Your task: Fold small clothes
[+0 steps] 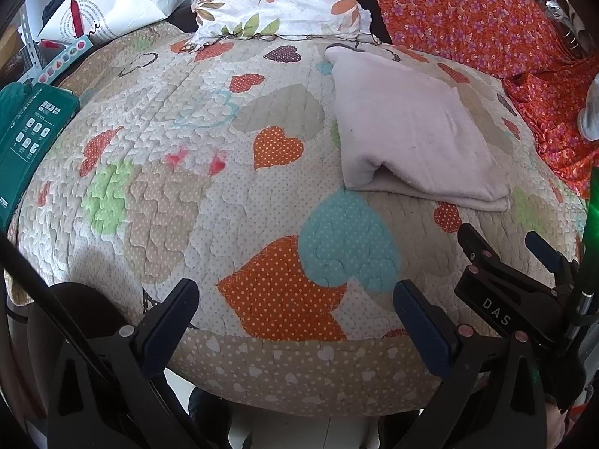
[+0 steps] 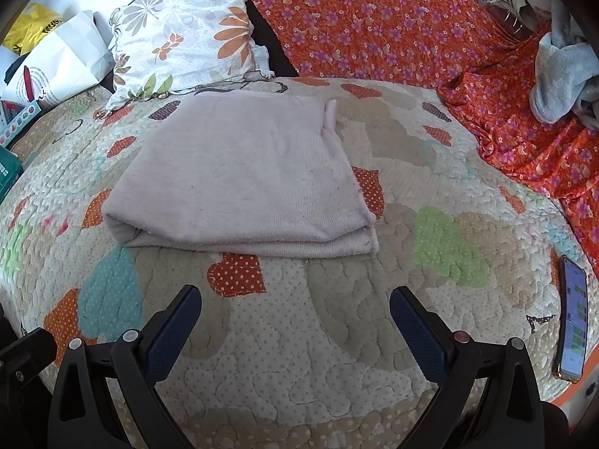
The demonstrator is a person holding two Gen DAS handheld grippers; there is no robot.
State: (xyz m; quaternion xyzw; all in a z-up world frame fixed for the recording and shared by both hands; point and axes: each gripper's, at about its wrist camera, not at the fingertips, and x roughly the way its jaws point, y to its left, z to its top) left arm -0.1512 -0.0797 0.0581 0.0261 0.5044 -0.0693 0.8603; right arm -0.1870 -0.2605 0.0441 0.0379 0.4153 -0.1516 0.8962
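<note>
A pale pink garment [image 2: 239, 176] lies folded into a flat rectangle on the heart-patterned quilt [image 2: 337, 336]. The left wrist view shows the same garment [image 1: 411, 127] at the right, its thick folded edge toward me. My left gripper [image 1: 295, 299] is open above the quilt's near edge, well short of the garment, with nothing between its fingers. My right gripper [image 2: 295, 307] is open too, a short way in front of the garment's near edge, empty. In the left wrist view the right gripper [image 1: 501, 239] shows at the right, its jaws apart.
A floral pillow [image 2: 179, 37] and an orange flowered cloth [image 2: 411, 30] lie behind the garment. A phone [image 2: 572, 318] rests on the quilt at the right. A grey fleece heap [image 2: 561, 78] sits far right. A green box [image 1: 26, 142] and white bags [image 1: 112, 0] are at the left.
</note>
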